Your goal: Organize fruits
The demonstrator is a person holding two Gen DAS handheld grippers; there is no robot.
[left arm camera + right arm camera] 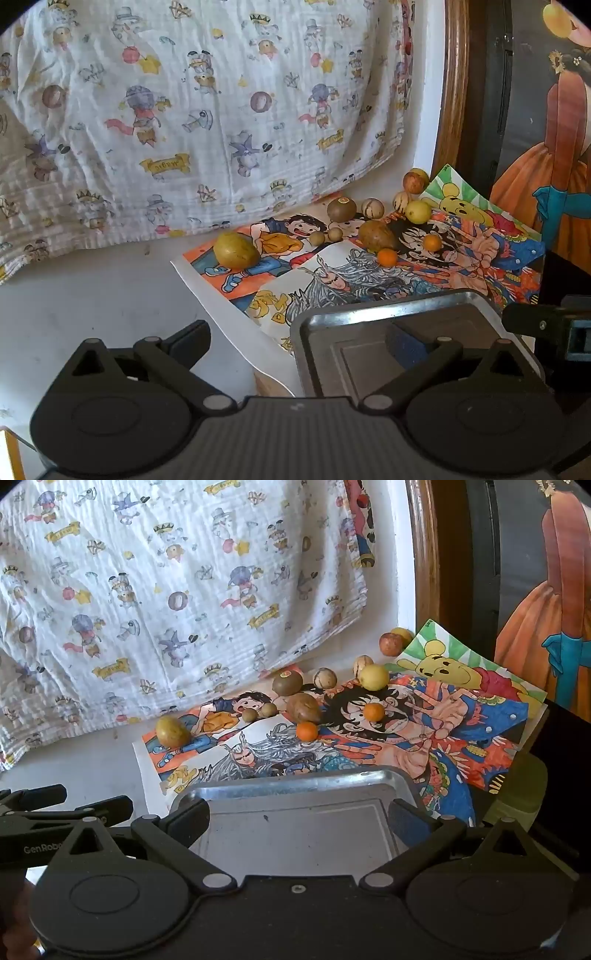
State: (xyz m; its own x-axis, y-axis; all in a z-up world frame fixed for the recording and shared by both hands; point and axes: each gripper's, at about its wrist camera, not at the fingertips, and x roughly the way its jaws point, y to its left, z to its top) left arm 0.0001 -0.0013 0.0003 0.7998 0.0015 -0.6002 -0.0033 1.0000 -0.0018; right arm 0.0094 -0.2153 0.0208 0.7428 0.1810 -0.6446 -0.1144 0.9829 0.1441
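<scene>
Several fruits lie scattered on colourful cartoon posters (332, 269) (424, 731): a yellow-green mango (235, 251) (172, 731) at the left, a brown mango (376, 235) (303, 708), two small oranges (387, 257) (306, 731), a yellow lemon (418, 211) (374, 677), a kiwi (341, 209) (287, 682) and a red apple (415, 180) (390, 643). An empty metal tray (373, 317) (295, 834) sits nearest me. My left gripper (299, 341) is open, its right finger over the tray. My right gripper (299, 818) is open above the tray, holding nothing.
A patterned white cloth (184, 110) (166, 590) hangs behind the fruit. A wooden frame (456, 81) and a painted panel (546, 147) stand at the right. The white tabletop (92, 295) stretches to the left. The left gripper's fingers (55, 805) show at the right wrist view's left edge.
</scene>
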